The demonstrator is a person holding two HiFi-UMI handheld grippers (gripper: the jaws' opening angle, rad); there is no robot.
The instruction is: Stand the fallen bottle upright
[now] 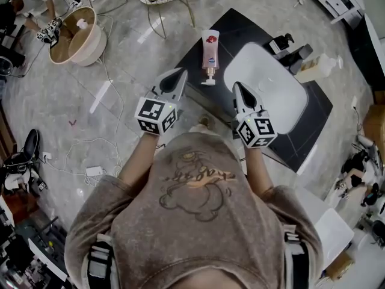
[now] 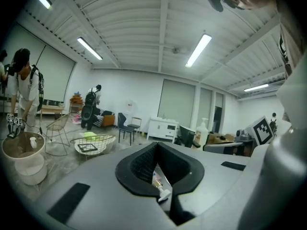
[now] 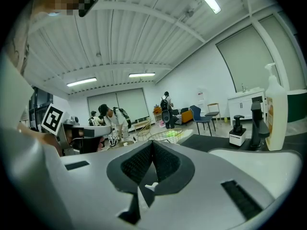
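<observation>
The pink bottle (image 1: 210, 50) lies on its side by the dark worktop's (image 1: 194, 62) left edge, pump toward the person. It is just ahead of and between the left claw (image 1: 178, 73) and right claw (image 1: 236, 87) — both pressed together, neither touching it.

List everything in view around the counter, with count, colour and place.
fallen bottle: one, pink with white pump, lying on the counter beside the sink
counter: one, black, ahead of the person
sink: one, white, set in the counter
faucet: one, black, at the sink's far edge
tall bottle: one, cream, upright by the faucet
round basket: one, tan, on the floor far left
left hand-held gripper: one, grey, shut, empty
right hand-held gripper: one, grey, shut, empty
</observation>
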